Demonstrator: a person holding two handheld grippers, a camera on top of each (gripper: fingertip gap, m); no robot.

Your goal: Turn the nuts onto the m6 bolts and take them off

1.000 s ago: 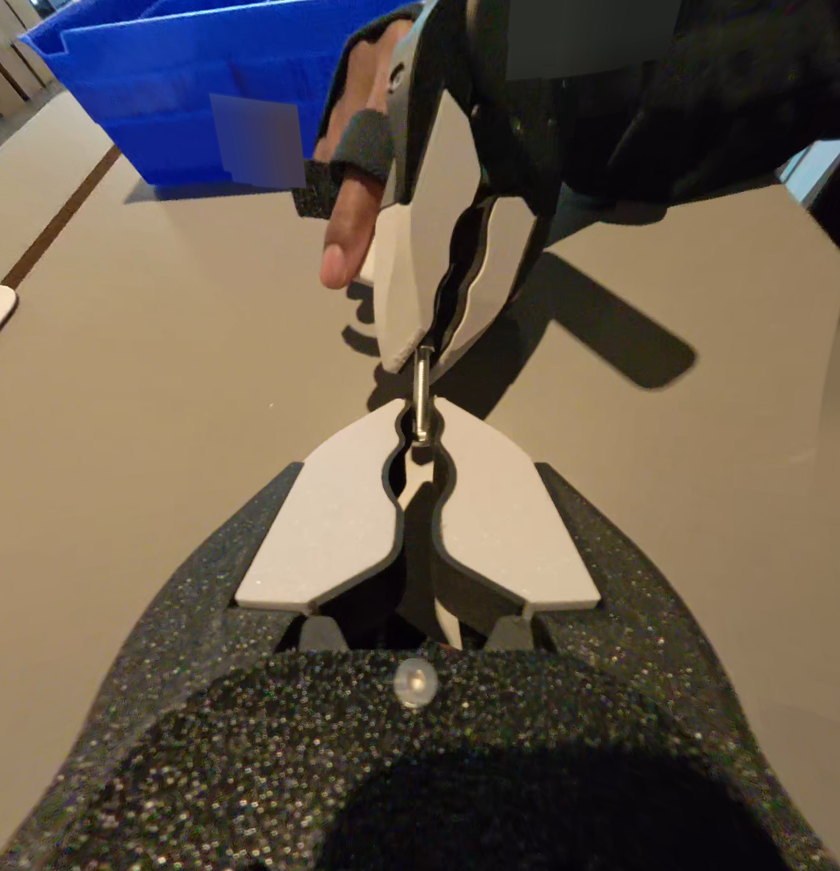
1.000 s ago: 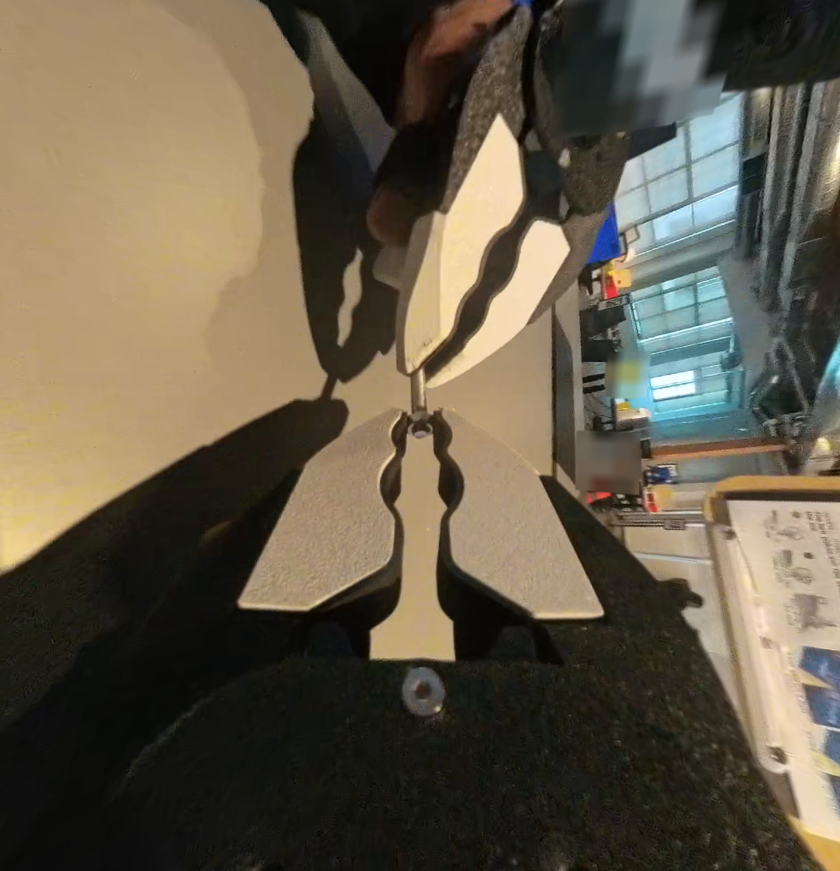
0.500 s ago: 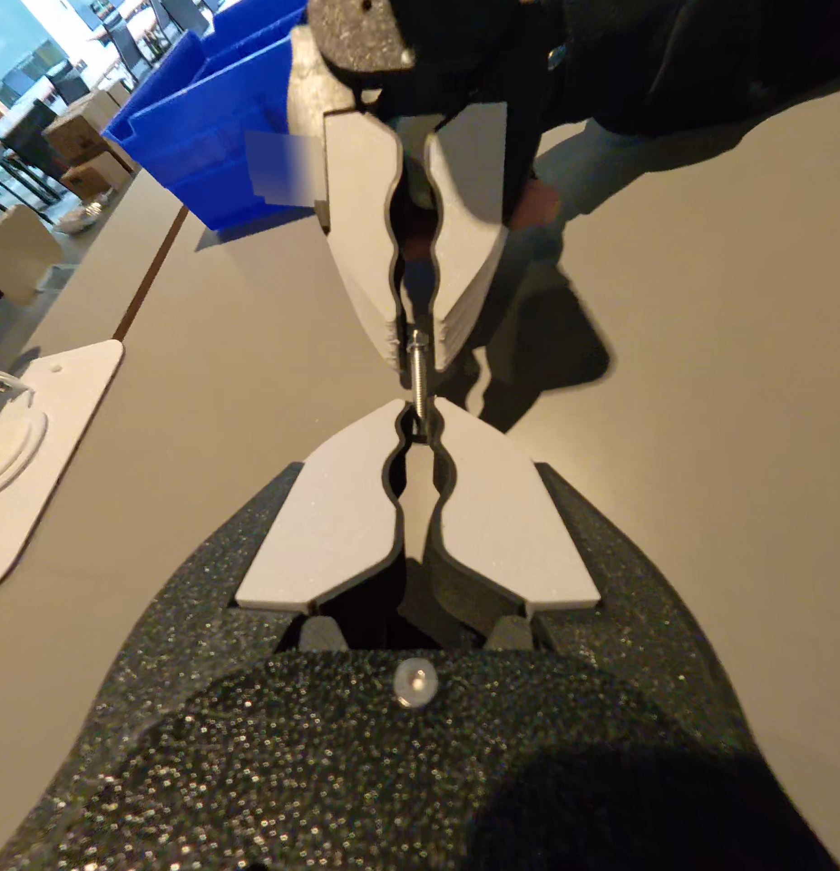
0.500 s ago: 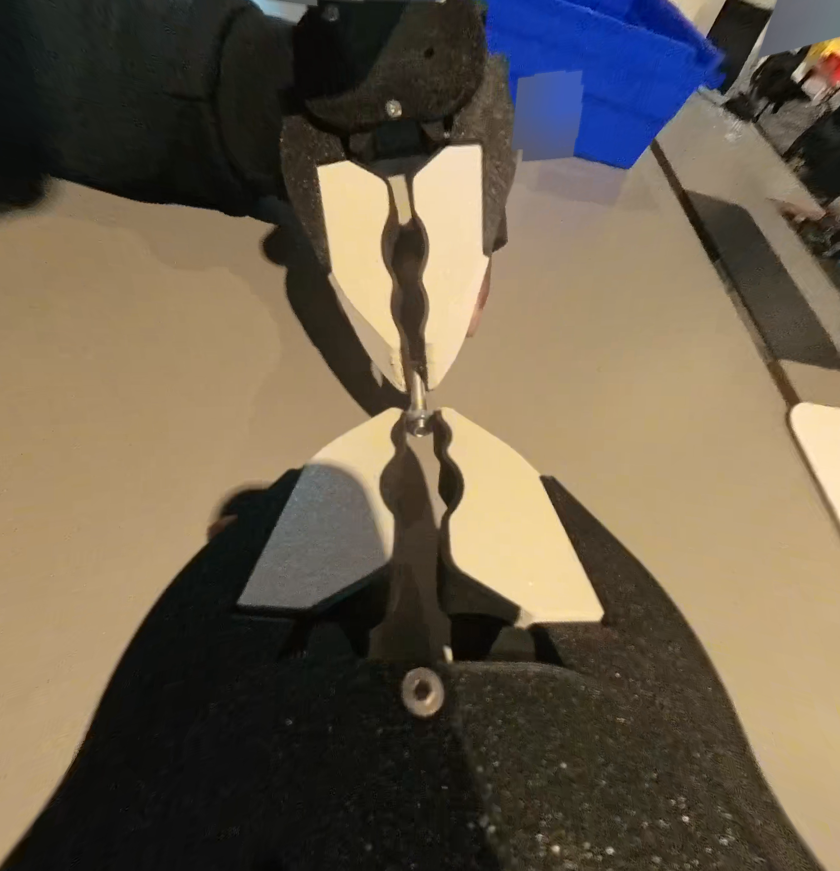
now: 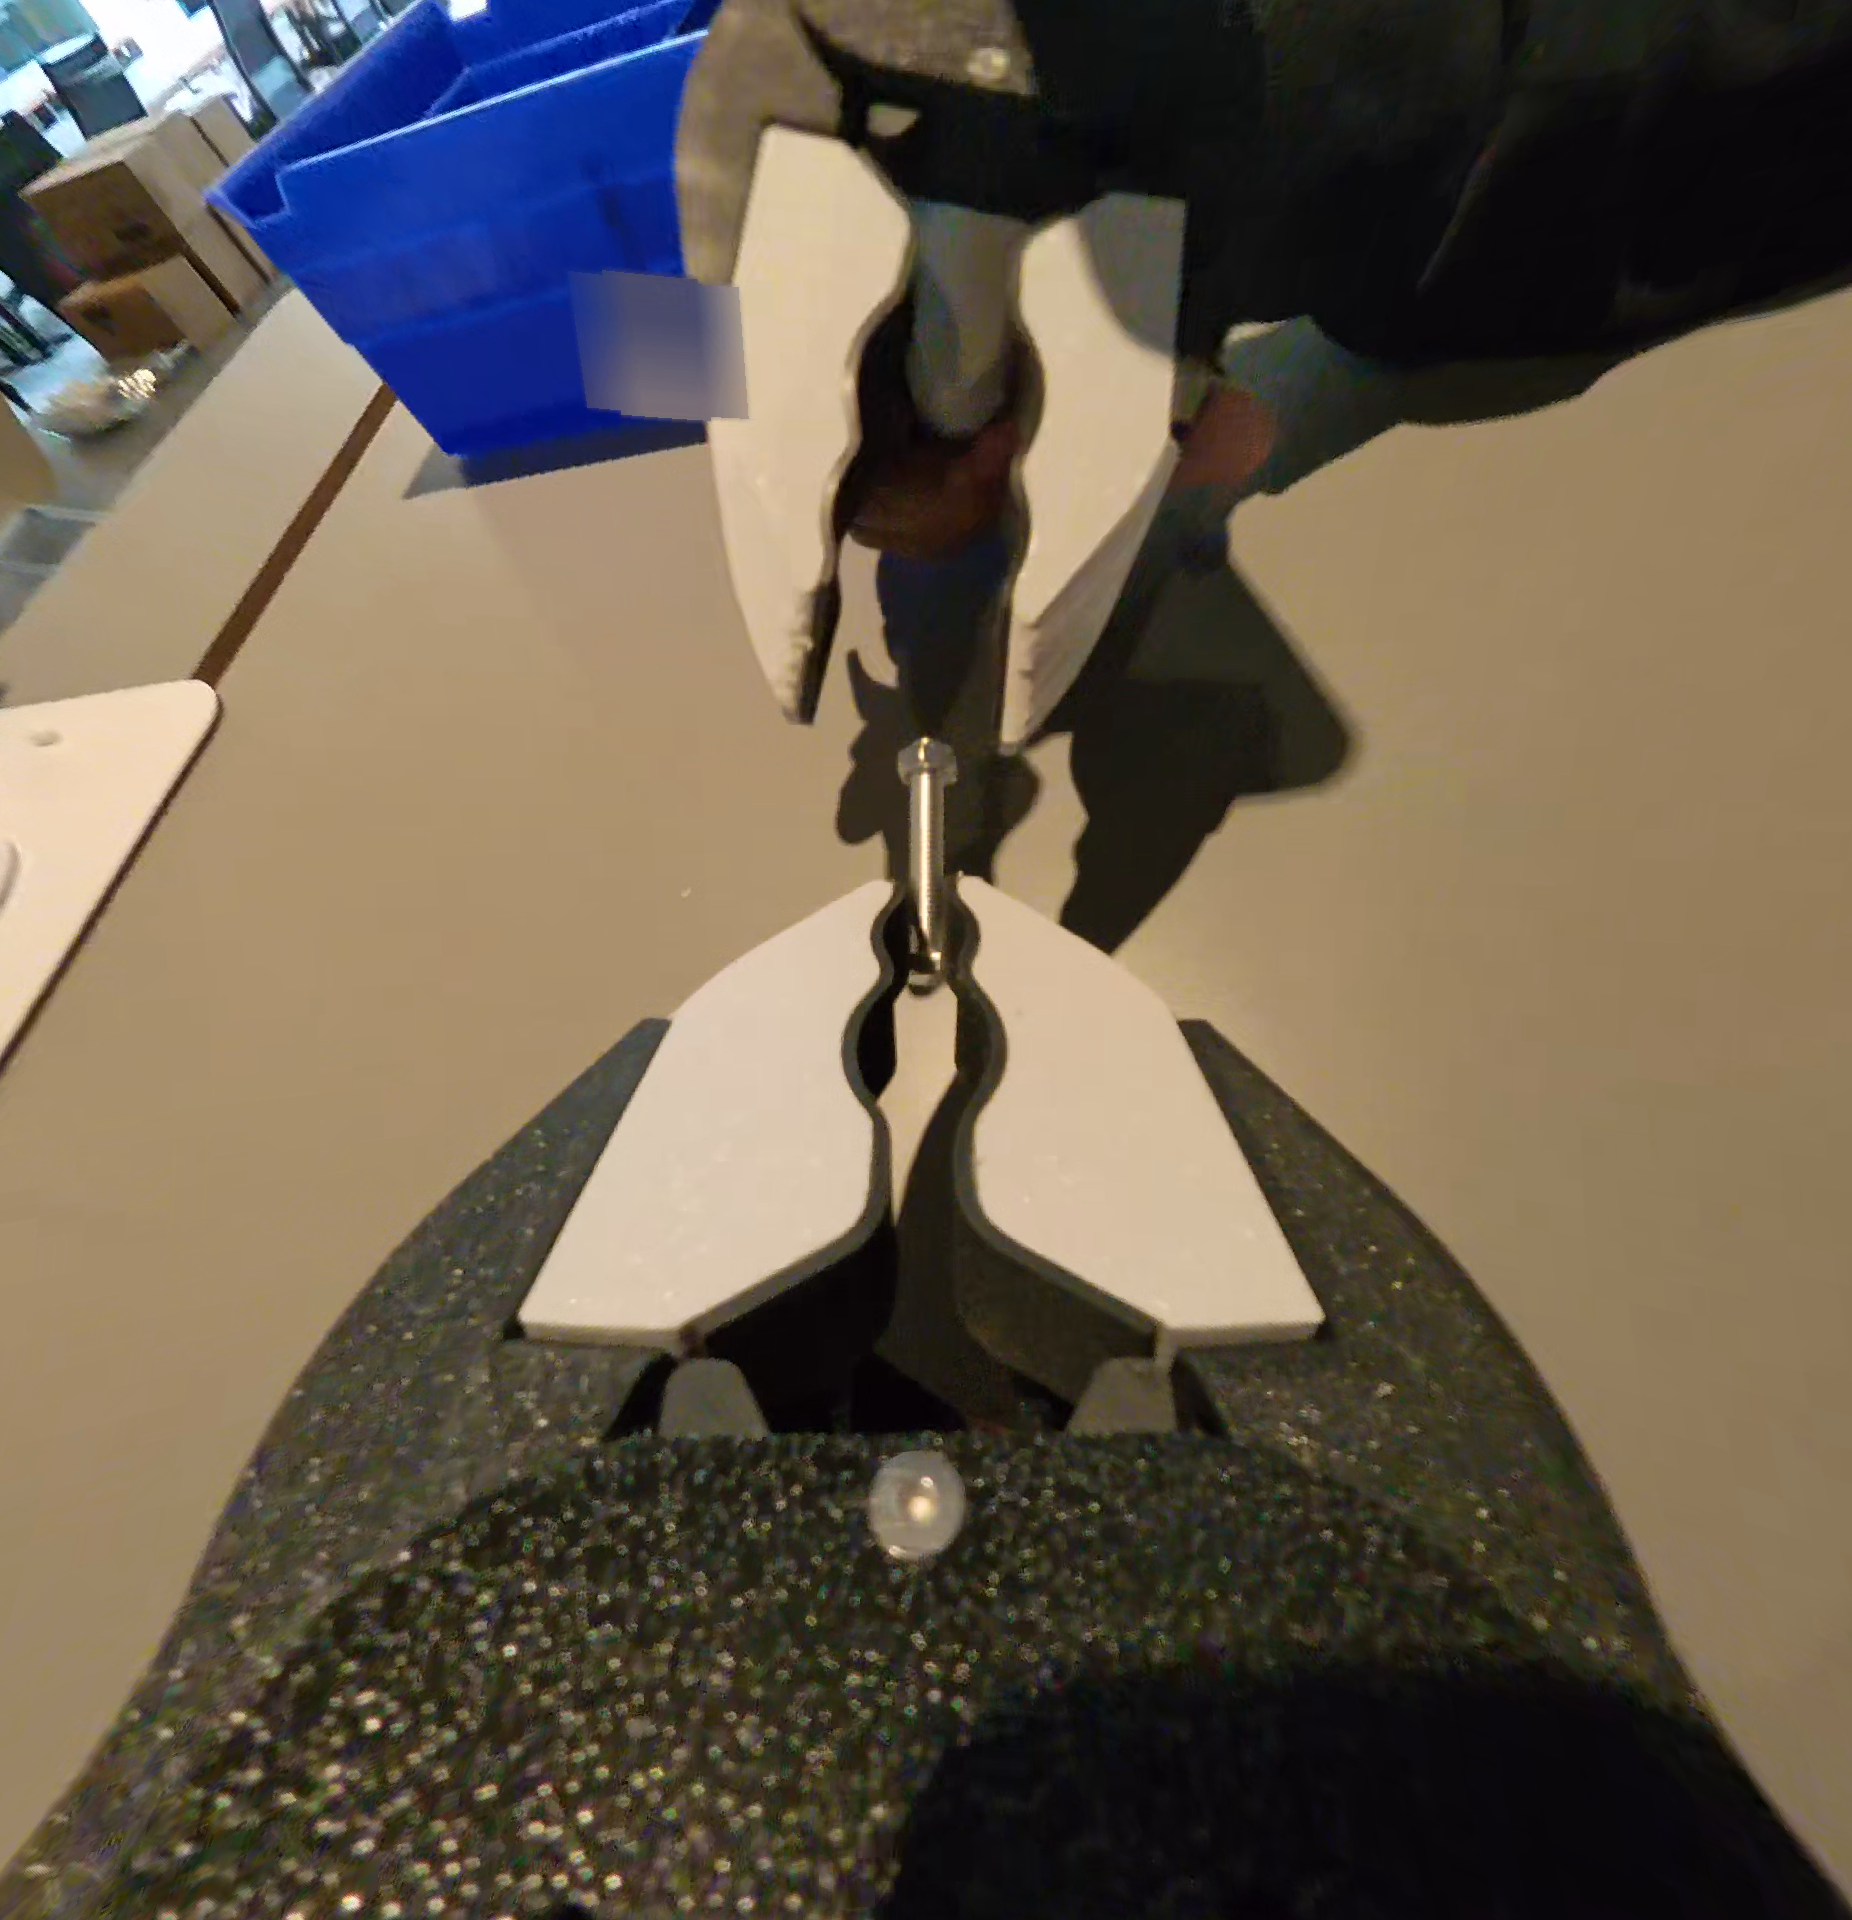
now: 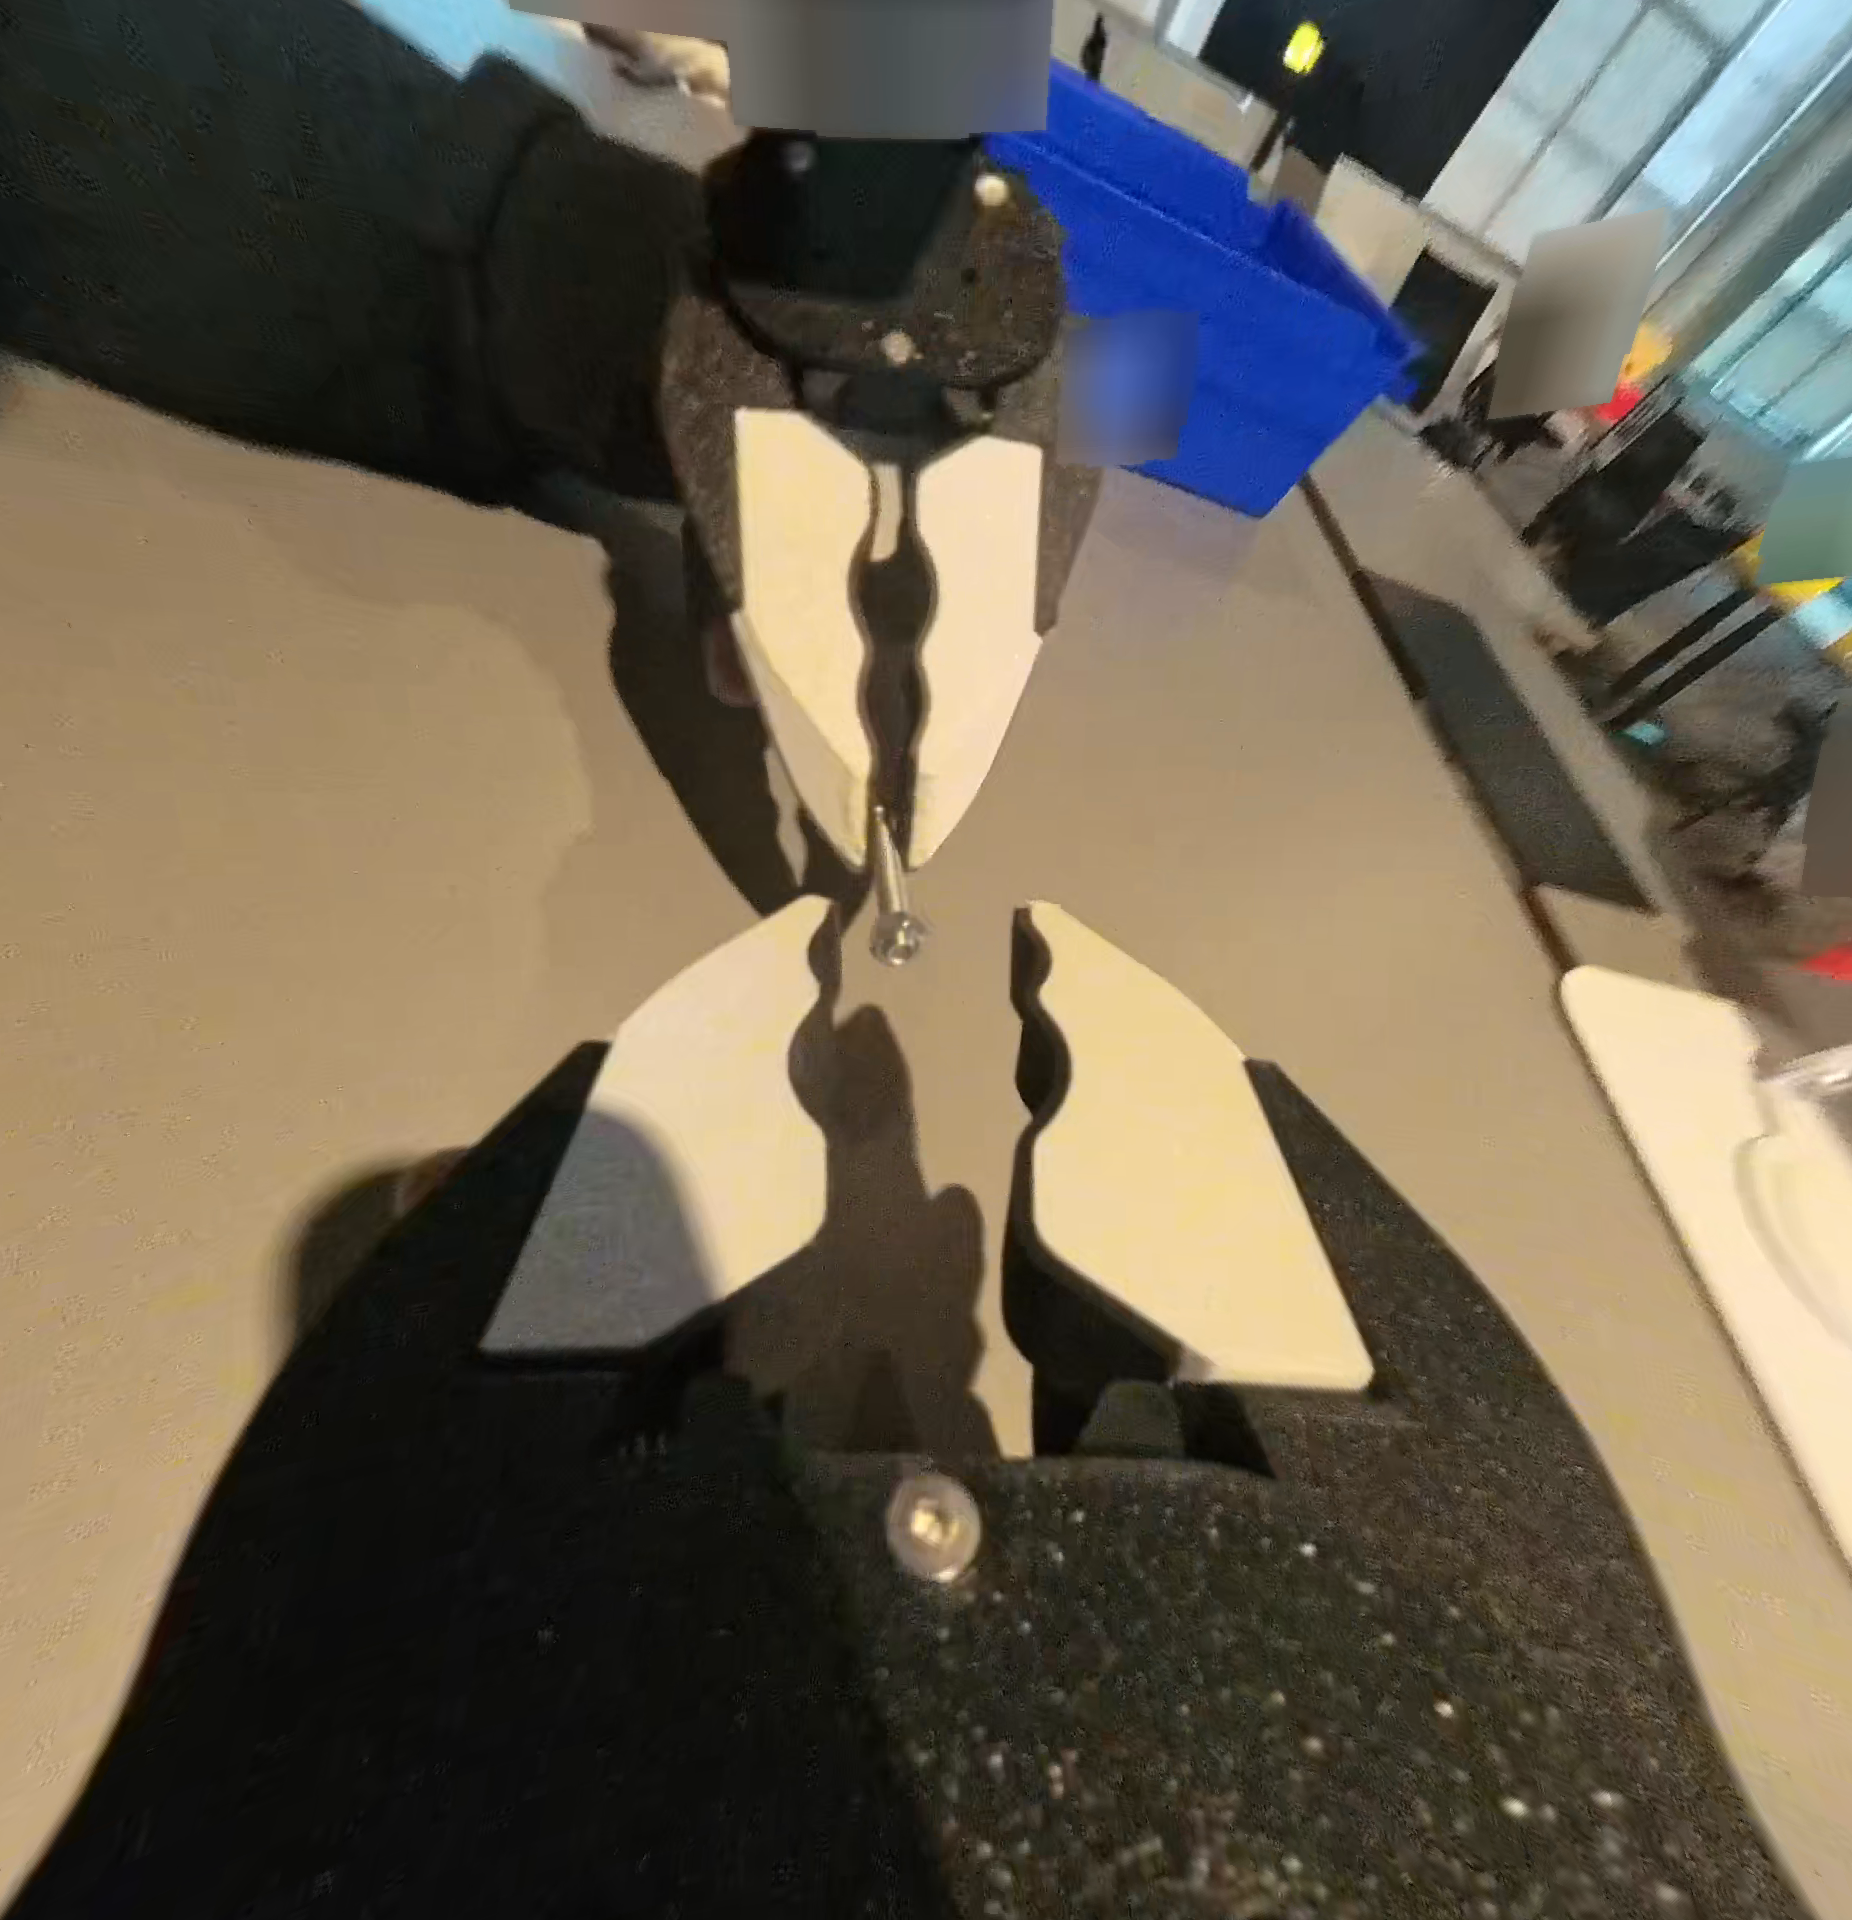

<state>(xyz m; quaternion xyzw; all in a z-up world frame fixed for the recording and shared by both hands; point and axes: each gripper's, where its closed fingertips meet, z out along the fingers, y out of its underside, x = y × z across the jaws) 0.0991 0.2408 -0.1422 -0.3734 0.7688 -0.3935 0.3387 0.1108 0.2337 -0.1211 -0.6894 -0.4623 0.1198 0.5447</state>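
my left gripper (image 5: 927,914): white jaws pinched together on the shank end of a slim silver metal bolt (image 5: 928,857), held above the grey table (image 5: 486,883). bolt head points at my right gripper (image 6: 922,925), whose 2 white fingers (image 6: 1130,1122) stand apart, flanking the head without touching. blue plastic bin (image 5: 465,208) sits well behind. flat white board (image 6: 1680,1091) lies at the table edge.

Grey table (image 5: 1524,935) – blue bin (image 5: 465,239) at far edge, white board (image 5: 60,810) (partly cropped).
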